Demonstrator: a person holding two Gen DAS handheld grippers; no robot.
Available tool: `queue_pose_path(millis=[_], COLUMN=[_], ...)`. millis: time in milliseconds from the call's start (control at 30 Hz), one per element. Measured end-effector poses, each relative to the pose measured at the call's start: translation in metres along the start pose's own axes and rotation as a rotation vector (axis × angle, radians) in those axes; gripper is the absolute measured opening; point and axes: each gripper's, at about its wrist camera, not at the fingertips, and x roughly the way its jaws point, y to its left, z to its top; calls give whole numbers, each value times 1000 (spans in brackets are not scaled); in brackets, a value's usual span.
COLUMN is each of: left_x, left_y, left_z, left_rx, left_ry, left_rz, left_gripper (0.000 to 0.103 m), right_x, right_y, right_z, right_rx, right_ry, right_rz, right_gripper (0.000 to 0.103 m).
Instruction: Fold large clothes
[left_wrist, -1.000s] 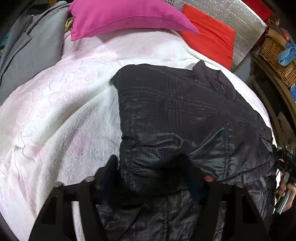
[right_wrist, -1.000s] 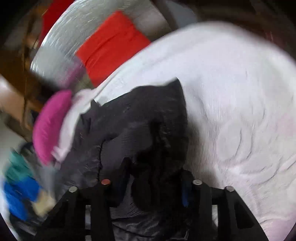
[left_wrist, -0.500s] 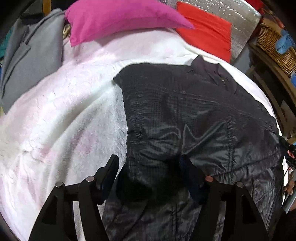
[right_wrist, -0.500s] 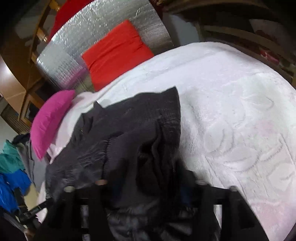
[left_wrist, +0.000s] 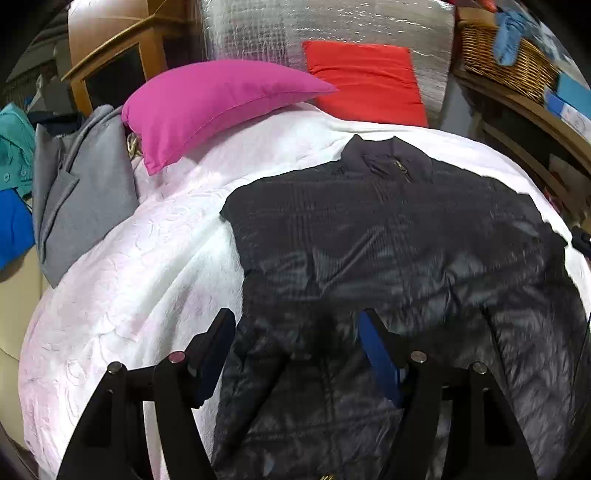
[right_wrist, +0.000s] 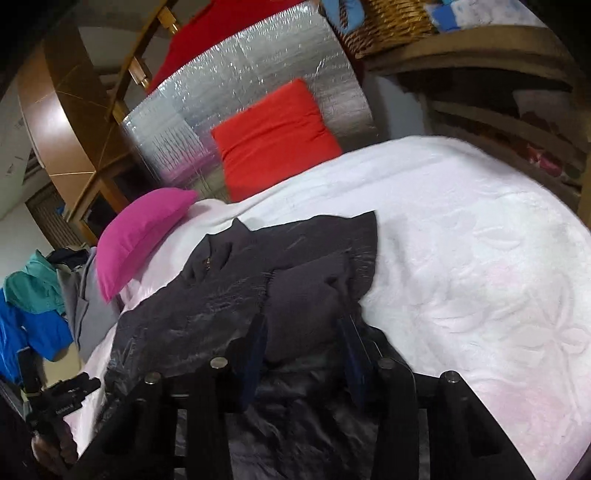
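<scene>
Holding my left gripper (left_wrist: 295, 354) wide above the black jacket (left_wrist: 388, 236) spread on the white blanket (left_wrist: 140, 266), ready to fold; my right gripper (right_wrist: 303, 339) is closing around a raised sleeve fold.

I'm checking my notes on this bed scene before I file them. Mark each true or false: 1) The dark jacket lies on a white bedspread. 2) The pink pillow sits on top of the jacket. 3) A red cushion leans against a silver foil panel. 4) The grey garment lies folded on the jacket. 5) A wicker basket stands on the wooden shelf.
1) True: the dark jacket lies on the white bedspread.
2) False: the pink pillow lies on the bedspread, apart from the jacket.
3) True: the red cushion leans on the silver foil panel.
4) False: the grey garment lies at the bed's edge beside the pink pillow.
5) True: the wicker basket stands there.
</scene>
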Motion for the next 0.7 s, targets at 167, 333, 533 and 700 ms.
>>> queue_pose_path(millis=[167, 333, 533, 700], left_x=[35, 69, 48, 20], left_y=[-16, -37, -41, -50], left_z=[17, 6, 0, -4], left_rx=[4, 68, 79, 86], left_ry=[55, 87, 32, -42], left_rz=[51, 164, 166, 175], left_gripper=[72, 73, 73, 73], right_x=[45, 76, 55, 49], right_y=[18, 24, 34, 57], right_z=[8, -19, -15, -10], right_rx=[20, -76, -86, -157], right_ry=[75, 125, 110, 85], right_rz=[4, -48, -42, -21], right_gripper=[42, 42, 42, 43])
